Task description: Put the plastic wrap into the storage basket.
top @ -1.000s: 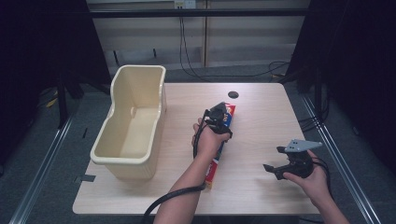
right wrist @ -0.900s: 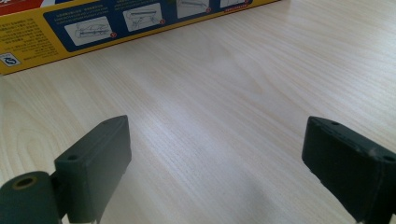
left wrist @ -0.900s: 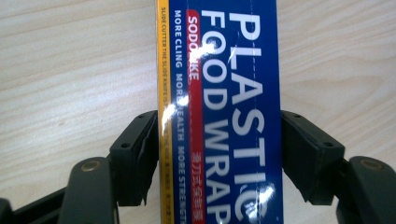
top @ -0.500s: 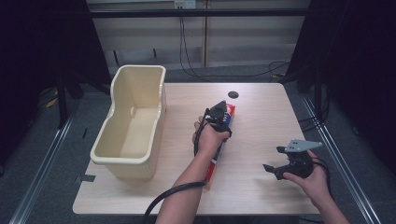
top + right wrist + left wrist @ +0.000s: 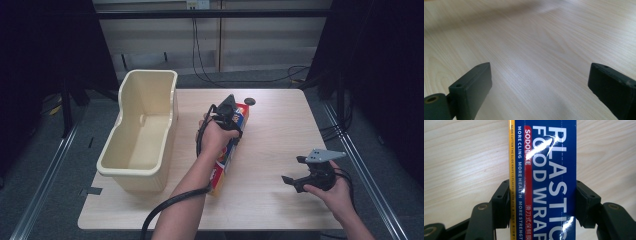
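From the high view, your left gripper (image 5: 231, 111) sits over the far half of the box (image 5: 226, 159), whose long axis runs from the near bench (image 5: 270, 200) edge away toward the far side. The tub (image 5: 142, 130) stands just to its left, much nearer this hand than your right gripper (image 5: 300, 172), parked well off near the right edge.

In the left gripper view, your fingers (image 5: 501, 205) have just closed and clamp the box (image 5: 549, 180) across its width, both pads pressing its sides.

In the right gripper view, your fingers (image 5: 472, 87) gape wide over bare bench (image 5: 536, 50), holding nothing.
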The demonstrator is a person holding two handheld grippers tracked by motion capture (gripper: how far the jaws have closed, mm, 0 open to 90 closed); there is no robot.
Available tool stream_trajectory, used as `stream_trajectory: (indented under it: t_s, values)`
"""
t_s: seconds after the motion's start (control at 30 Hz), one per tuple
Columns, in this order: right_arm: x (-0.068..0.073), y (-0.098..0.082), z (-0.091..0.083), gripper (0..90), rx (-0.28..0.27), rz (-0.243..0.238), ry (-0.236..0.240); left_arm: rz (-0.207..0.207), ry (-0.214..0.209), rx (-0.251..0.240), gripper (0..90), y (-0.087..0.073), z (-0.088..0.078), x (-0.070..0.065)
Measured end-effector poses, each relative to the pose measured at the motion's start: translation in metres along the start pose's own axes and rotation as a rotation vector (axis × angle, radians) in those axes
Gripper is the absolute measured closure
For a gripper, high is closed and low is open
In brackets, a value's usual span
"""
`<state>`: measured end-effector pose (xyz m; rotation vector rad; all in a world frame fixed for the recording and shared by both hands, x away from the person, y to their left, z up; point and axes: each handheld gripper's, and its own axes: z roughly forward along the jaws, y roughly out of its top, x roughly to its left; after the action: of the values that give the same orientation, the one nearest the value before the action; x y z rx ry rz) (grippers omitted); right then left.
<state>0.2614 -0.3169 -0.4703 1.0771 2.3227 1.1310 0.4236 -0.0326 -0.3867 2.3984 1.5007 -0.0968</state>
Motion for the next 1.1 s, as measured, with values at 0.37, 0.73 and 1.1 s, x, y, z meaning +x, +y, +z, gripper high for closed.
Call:
stream_trajectory:
  t_s: [0.37, 0.73, 1.1]
  values:
    - [0.001, 0.000, -0.001, 2.3, -0.012, -0.008, 0.017, -0.006, 0.005, -0.020, 40.9, 0.000, -0.045, 0.008]
    - [0.001, 0.000, -0.001, 1.9, -0.009, -0.018, 0.037, -0.010, 0.030, -0.001, 40.9, 0.000, -0.076, 0.016]
    - [0.003, 0.001, 0.000, 2.1, 0.000, -0.032, 0.044, -0.036, 0.037, 0.005, 41.0, -0.002, -0.101, 0.021]
